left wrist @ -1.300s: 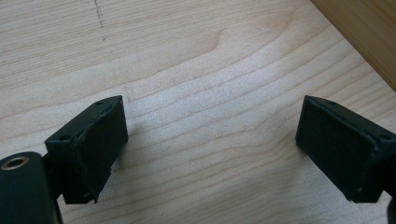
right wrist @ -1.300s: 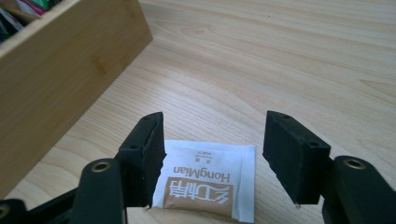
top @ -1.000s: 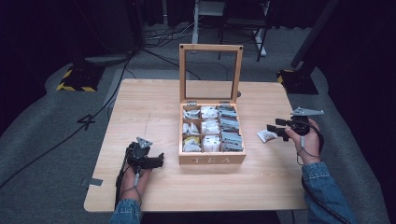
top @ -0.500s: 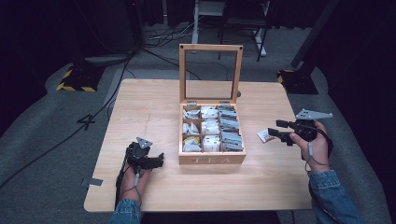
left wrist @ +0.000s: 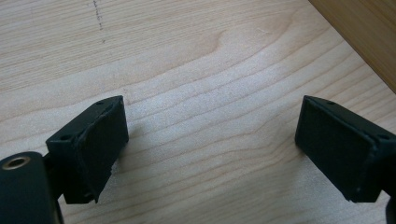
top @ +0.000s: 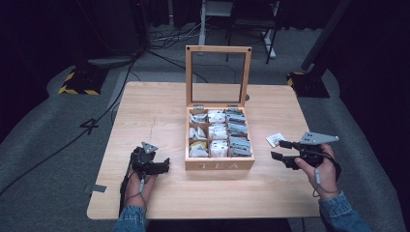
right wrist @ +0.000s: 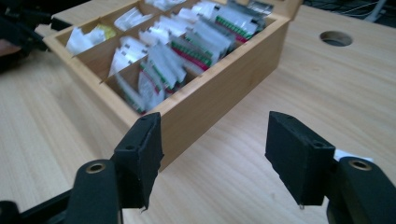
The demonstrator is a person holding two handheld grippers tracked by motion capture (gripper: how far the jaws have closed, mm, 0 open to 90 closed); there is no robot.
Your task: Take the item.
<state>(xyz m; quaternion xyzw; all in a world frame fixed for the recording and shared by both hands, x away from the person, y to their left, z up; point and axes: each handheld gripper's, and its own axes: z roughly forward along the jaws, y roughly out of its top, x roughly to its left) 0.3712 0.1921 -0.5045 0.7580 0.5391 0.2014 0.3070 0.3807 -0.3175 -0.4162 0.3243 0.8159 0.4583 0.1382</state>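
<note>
Hovering open-jawed and empty beside the lidded wooden tea box (top: 220, 163), the right gripper (top: 283, 151) has the small white sachet (top: 275, 139) lying on the pale wooden table (top: 154, 111) just beside it. A careless sweep could knock that sachet away, or nudge the box, while the left gripper (top: 163, 166) rests equally open and empty by the box's other side

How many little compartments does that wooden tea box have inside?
9, in three rows of three inside the open wooden tea box: left and middle columns hold pale packets, right column upright sachets.

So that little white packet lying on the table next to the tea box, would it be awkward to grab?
Probably. The packet looks thin and flat on the table, so jaws may slide over it. It likely weighs almost nothing and may bend or crumple when pinched, like the sachets in the box.
</note>
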